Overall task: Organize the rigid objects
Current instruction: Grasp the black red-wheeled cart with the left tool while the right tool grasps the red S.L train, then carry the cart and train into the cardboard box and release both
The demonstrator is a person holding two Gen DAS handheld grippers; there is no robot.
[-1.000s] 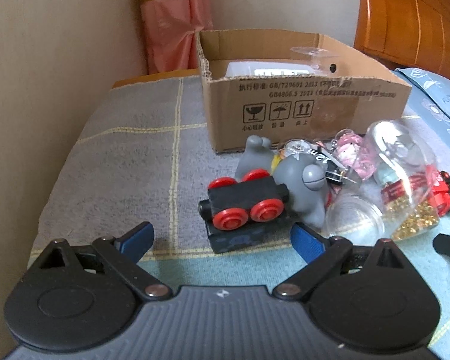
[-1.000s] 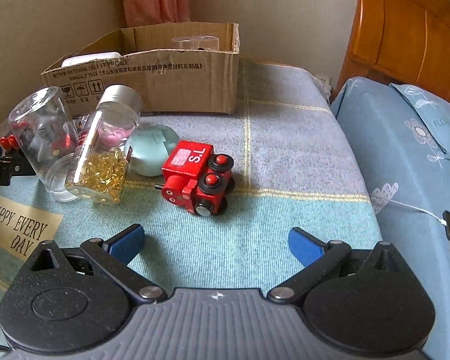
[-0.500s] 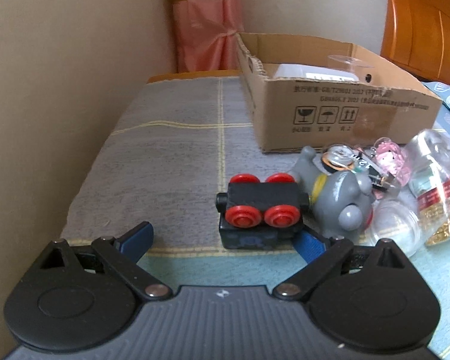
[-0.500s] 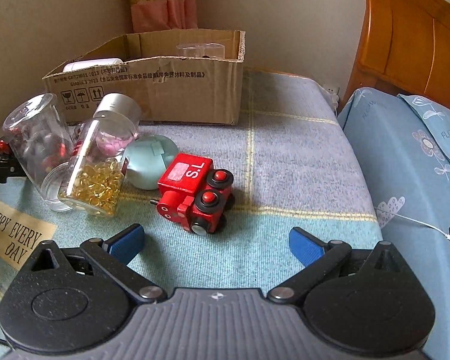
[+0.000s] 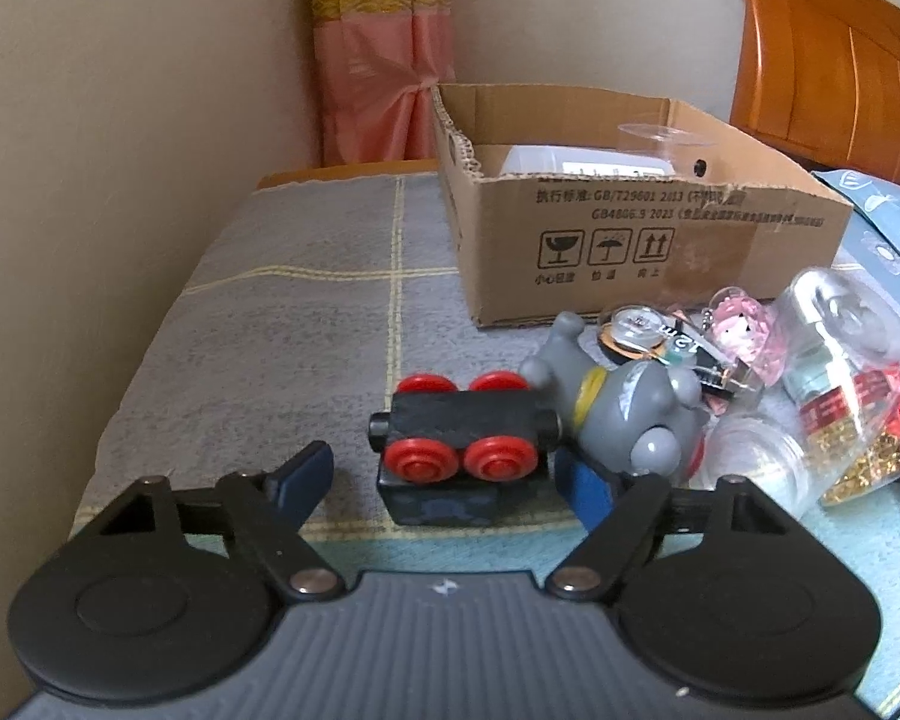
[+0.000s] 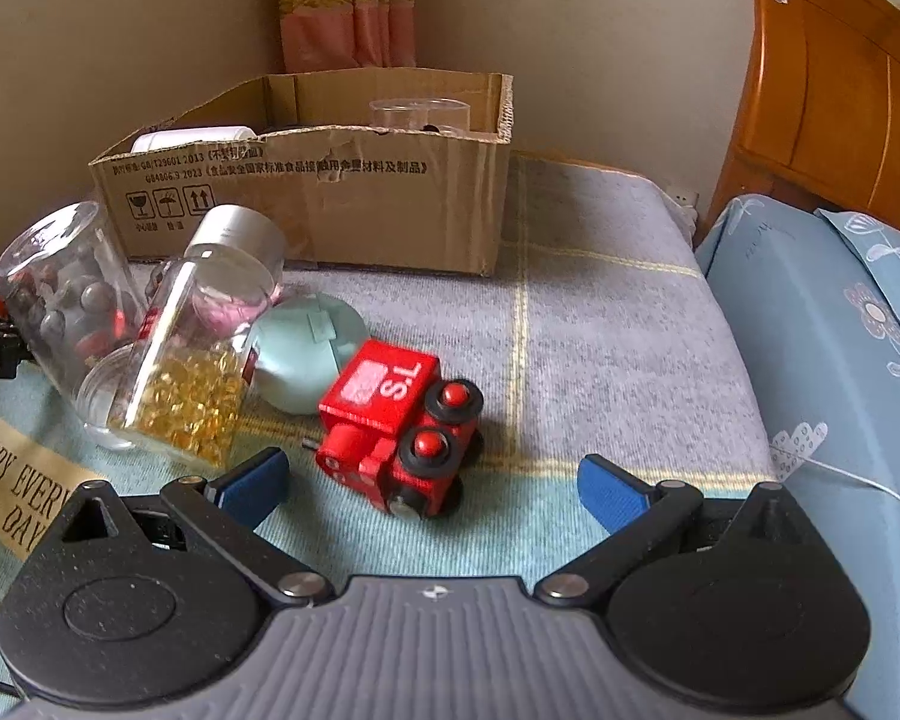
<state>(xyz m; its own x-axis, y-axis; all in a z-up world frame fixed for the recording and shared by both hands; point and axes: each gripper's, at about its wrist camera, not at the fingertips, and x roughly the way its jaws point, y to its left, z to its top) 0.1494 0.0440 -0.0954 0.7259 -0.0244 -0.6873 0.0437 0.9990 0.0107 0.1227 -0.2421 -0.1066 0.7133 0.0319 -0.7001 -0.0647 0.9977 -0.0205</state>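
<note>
In the left wrist view a black toy wagon [image 5: 459,456] with red wheels lies on its side between the pads of my open left gripper [image 5: 444,474]. A grey cat figure [image 5: 621,408] lies against its right end. In the right wrist view a red toy engine marked "SL" [image 6: 399,426] sits on the cloth just ahead of my open right gripper [image 6: 432,483], between the fingers' lines but apart from them. An open cardboard box [image 5: 630,234] stands behind; it also shows in the right wrist view [image 6: 330,192].
A clear jar of yellow capsules [image 6: 192,372], a clear jar [image 6: 72,294], a pale green round case [image 6: 306,354] and a pink charm [image 5: 741,330] lie in a heap. A wall runs along the left [image 5: 90,180]. A bed with blue bedding [image 6: 822,324] is at the right.
My left gripper has moved forward and to the left, so the black wagon now sits between its fingers. My right gripper has moved closer to the red engine.
</note>
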